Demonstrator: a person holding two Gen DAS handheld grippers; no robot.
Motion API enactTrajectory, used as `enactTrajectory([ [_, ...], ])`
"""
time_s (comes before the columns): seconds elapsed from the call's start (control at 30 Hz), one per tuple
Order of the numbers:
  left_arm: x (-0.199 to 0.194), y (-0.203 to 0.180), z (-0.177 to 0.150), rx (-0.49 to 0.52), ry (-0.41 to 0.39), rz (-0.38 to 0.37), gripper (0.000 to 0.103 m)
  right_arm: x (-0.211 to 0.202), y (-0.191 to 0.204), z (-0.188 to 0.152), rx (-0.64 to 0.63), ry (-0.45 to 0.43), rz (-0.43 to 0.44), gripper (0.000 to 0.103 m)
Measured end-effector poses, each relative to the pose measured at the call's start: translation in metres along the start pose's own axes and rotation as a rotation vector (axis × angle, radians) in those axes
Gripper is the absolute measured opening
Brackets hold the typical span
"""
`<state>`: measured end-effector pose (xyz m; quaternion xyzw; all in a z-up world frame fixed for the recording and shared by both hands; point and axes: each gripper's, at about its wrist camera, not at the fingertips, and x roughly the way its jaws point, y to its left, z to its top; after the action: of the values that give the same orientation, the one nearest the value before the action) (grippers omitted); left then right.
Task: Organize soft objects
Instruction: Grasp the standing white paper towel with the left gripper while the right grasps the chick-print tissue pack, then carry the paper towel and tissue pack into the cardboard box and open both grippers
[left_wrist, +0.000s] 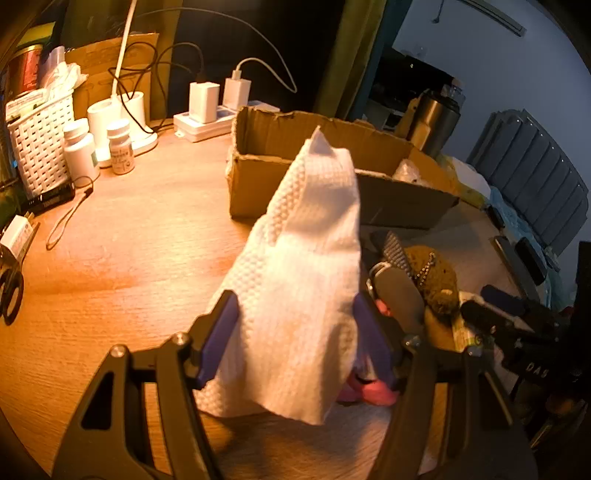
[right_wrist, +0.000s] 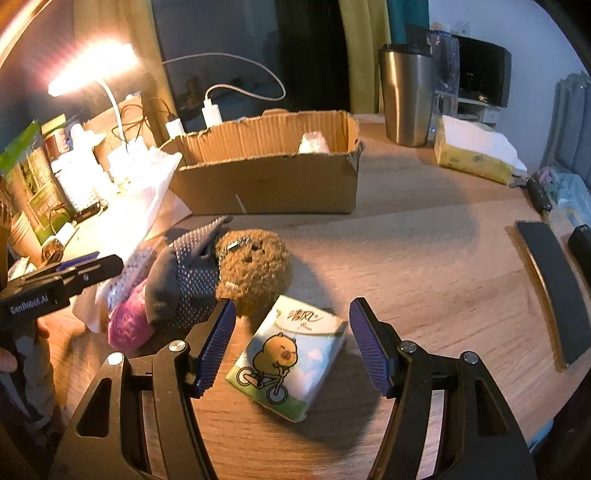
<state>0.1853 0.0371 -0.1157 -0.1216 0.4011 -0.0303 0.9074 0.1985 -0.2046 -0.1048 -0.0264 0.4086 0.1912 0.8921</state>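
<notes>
The left tongs (left_wrist: 295, 332) stand spread, with a white embossed paper towel (left_wrist: 306, 258) rising between the blue pads; the sheet lies against both pads, but whether they actually pinch it cannot be told. Its lower edge hangs just above the wooden desk (left_wrist: 129, 258). The right tongs (right_wrist: 293, 343) are spread wide, hovering over a small tissue pack (right_wrist: 291, 354) printed with a cartoon animal on a bicycle, which lies flat on the desk between the pads without touching either. Just beyond the pack sits a brown plush toy (right_wrist: 255, 266), touching a grey dotted sock (right_wrist: 184, 280) and a pink fuzzy item (right_wrist: 129, 325) to its left. Farther back stands an open cardboard box (right_wrist: 269, 181) with a pale bundle inside. Beyond it to the right are a steel tumbler (right_wrist: 406, 96) and a yellow tissue box (right_wrist: 472, 155).
</notes>
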Motion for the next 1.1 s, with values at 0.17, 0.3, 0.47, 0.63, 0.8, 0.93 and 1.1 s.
enactTrajectory([
  [0.17,0.000,0.002,-0.003,-0.005,-0.007,-0.001,0.066,0.006,0.000,-0.004,0.005,0.026,-0.007,0.068],
  [0.3,0.000,0.003,-0.005,0.002,-0.015,-0.016,0.058,0.009,0.000,-0.008,0.004,0.048,-0.016,0.068],
  [0.47,-0.004,0.006,-0.005,-0.002,-0.025,-0.029,0.033,0.008,0.001,-0.011,-0.006,0.054,-0.013,0.060],
  [0.63,-0.009,0.006,-0.007,0.007,-0.027,-0.044,0.013,0.004,0.006,-0.009,-0.030,0.049,-0.015,0.056],
  [0.8,-0.024,0.002,-0.004,0.021,-0.068,-0.057,0.011,-0.005,0.008,-0.004,-0.040,0.022,-0.019,0.056],
  [0.93,-0.038,0.001,0.003,0.022,-0.105,-0.062,0.011,-0.014,0.007,0.001,-0.040,0.000,-0.028,0.056],
  [1.1,-0.054,0.001,0.009,0.026,-0.149,-0.065,0.011,-0.025,0.006,0.009,-0.037,-0.029,-0.034,0.056],
])
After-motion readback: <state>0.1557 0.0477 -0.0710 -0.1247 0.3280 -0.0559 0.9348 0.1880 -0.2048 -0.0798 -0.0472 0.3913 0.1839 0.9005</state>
